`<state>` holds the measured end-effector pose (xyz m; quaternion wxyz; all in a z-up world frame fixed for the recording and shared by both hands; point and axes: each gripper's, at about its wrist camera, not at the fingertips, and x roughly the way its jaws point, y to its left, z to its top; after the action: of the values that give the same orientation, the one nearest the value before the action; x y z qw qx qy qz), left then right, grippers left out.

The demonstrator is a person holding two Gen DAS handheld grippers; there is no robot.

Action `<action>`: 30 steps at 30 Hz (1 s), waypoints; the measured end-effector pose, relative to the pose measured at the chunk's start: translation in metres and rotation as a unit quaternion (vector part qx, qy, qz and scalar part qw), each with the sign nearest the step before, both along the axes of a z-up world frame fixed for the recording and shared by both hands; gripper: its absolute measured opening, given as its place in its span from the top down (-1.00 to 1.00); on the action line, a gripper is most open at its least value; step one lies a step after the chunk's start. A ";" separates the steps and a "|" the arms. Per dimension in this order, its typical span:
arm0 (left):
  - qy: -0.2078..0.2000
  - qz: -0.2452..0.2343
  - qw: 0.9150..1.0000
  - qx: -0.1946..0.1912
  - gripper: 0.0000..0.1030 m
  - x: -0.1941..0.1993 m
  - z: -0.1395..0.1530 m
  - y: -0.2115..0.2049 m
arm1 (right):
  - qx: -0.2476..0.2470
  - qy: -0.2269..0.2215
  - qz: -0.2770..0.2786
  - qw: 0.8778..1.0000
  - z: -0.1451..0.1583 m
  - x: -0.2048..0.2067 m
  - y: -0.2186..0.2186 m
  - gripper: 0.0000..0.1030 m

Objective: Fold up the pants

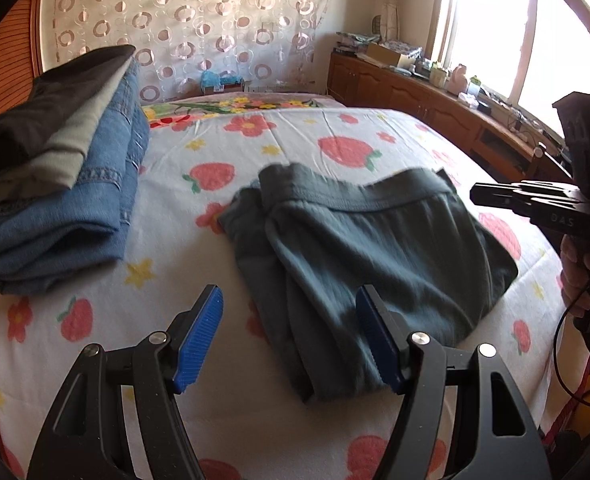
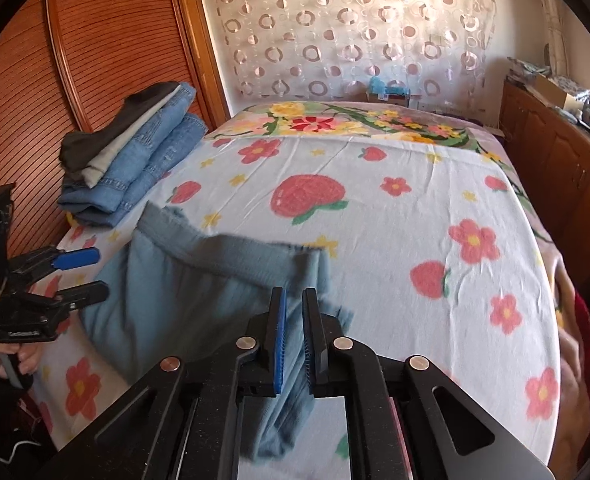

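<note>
Grey-blue pants [image 1: 375,248] lie partly folded on the flowered bedsheet [image 1: 255,140], waistband toward the far side. My left gripper [image 1: 289,320] is open and empty, hovering just above the pants' near left edge. In the right wrist view the pants [image 2: 199,292] lie at centre left. My right gripper [image 2: 293,312] is shut on a fold of the pants near their right edge, with cloth hanging between the pads. The right gripper also shows at the right edge of the left wrist view [image 1: 495,196], and the left gripper shows at the left of the right wrist view [image 2: 83,276].
A stack of folded clothes [image 1: 59,184], jeans under grey and black pieces, sits at the bed's left side by a wooden slatted panel [image 2: 95,60]. A wooden cabinet [image 1: 435,100] with clutter runs under the bright window on the right. A patterned curtain [image 1: 199,20] hangs behind the bed.
</note>
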<state>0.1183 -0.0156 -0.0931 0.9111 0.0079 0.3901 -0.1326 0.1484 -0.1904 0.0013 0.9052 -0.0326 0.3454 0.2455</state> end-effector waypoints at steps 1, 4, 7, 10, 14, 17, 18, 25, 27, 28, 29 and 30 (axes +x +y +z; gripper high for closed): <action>0.001 0.000 1.000 0.003 -0.36 0.000 -0.002 -0.001 | -0.004 0.001 0.001 1.000 -0.001 -0.004 0.000 0.82; 0.005 0.000 1.000 0.004 -0.36 -0.001 -0.007 -0.003 | -0.015 0.005 0.005 1.000 -0.007 -0.012 0.003 0.80; 0.010 0.000 1.000 0.002 -0.36 0.000 -0.011 -0.003 | -0.030 0.007 0.008 0.999 -0.014 -0.016 0.010 0.79; 0.011 0.000 1.000 0.005 -0.37 -0.001 -0.013 -0.005 | -0.038 0.007 0.006 0.999 -0.020 -0.018 0.014 0.79; 0.015 0.000 1.000 0.000 -0.39 -0.001 -0.015 -0.003 | -0.040 0.009 -0.005 0.999 -0.023 -0.018 0.016 0.68; 0.014 0.001 1.000 -0.001 -0.39 -0.003 -0.015 -0.004 | -0.045 0.010 -0.006 0.999 -0.023 -0.019 0.021 0.49; 0.014 0.001 1.000 0.000 -0.39 -0.003 -0.015 -0.004 | -0.052 0.010 -0.006 0.999 -0.022 -0.020 0.023 0.40; 0.013 0.002 1.000 -0.001 -0.39 -0.004 -0.015 -0.005 | -0.084 0.007 -0.022 0.996 -0.022 -0.030 0.038 0.05; 0.013 0.002 1.000 -0.002 -0.40 -0.004 -0.016 -0.005 | -0.080 0.002 -0.023 0.997 -0.020 -0.034 0.037 0.03; 0.013 0.002 1.000 -0.002 -0.40 -0.005 -0.016 -0.005 | -0.076 0.001 -0.023 0.997 -0.019 -0.037 0.036 0.00; 0.013 0.002 1.000 -0.001 -0.42 -0.004 -0.016 -0.005 | -0.071 0.001 -0.024 0.997 -0.017 -0.039 0.034 -0.02; 0.013 0.002 1.000 -0.001 -0.42 -0.005 -0.016 -0.005 | -0.067 0.001 -0.026 0.997 -0.016 -0.043 0.032 -0.08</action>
<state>0.1135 -0.0207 -0.1089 0.9061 0.0046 0.4021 -0.1312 0.1053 -0.1583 -0.0147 0.9067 -0.0842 0.3626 0.1983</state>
